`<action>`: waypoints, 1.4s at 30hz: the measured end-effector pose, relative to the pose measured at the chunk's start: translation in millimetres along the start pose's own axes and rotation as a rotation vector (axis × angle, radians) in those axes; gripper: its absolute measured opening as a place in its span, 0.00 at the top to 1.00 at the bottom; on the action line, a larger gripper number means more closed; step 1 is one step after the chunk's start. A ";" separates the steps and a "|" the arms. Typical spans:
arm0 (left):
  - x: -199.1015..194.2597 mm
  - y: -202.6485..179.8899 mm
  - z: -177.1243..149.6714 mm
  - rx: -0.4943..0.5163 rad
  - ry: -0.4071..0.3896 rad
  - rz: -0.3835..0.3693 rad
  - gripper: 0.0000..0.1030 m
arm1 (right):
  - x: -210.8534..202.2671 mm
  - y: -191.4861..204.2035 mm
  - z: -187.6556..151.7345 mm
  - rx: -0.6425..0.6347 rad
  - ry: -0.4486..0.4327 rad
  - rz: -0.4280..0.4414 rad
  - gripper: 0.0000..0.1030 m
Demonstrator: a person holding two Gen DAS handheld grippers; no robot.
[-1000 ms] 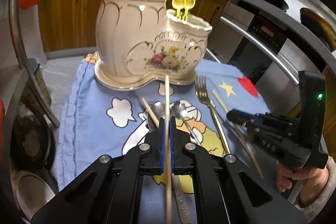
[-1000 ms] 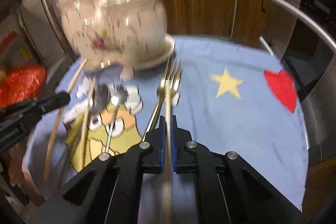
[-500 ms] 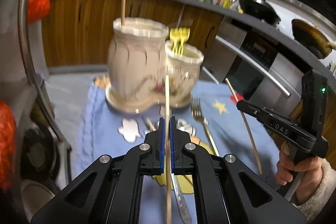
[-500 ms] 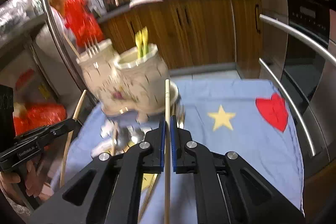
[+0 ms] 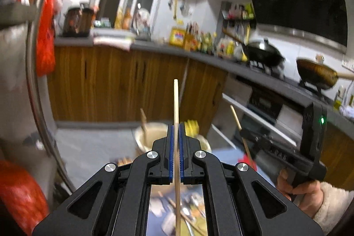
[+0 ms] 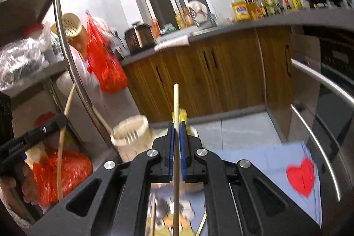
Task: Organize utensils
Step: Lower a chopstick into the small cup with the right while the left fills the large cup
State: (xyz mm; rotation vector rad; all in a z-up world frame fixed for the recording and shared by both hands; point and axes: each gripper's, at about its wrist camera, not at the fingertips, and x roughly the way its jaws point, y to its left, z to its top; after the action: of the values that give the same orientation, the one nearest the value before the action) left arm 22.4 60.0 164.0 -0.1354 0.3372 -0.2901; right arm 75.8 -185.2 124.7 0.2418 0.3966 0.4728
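Got my left gripper (image 5: 176, 127) pinching one chopstick (image 5: 176, 103), right gripper (image 6: 176, 125) pinching another chopstick (image 6: 176, 101), both up above the ceramic holder (image 6: 130, 134) so I can drop them in.

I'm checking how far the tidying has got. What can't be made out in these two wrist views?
- Left wrist view: the utensils on the cloth are blurred and mostly hidden behind the left claw.
- Left wrist view: the holder is blurred, its lower body hidden by that claw.
- Right wrist view: the chopstick in the right claw runs off the bottom edge.
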 end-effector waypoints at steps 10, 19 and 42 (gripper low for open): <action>49.9 53.1 58.8 0.001 -0.128 0.118 0.96 | 47.4 -3.6 54.2 0.013 -0.127 0.038 0.95; 116.5 58.1 57.9 -0.003 -0.159 0.082 0.96 | 95.7 -10.2 50.2 0.035 -0.192 0.011 0.95; 118.3 68.6 5.6 -0.091 -0.103 0.021 0.95 | 108.3 -20.2 3.8 -0.028 -0.146 -0.032 0.95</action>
State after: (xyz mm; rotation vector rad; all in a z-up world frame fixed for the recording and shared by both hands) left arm 148.8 89.9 120.8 -0.2353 0.2496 -0.2461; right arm 173.8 -150.6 87.9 0.2409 0.2503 0.4261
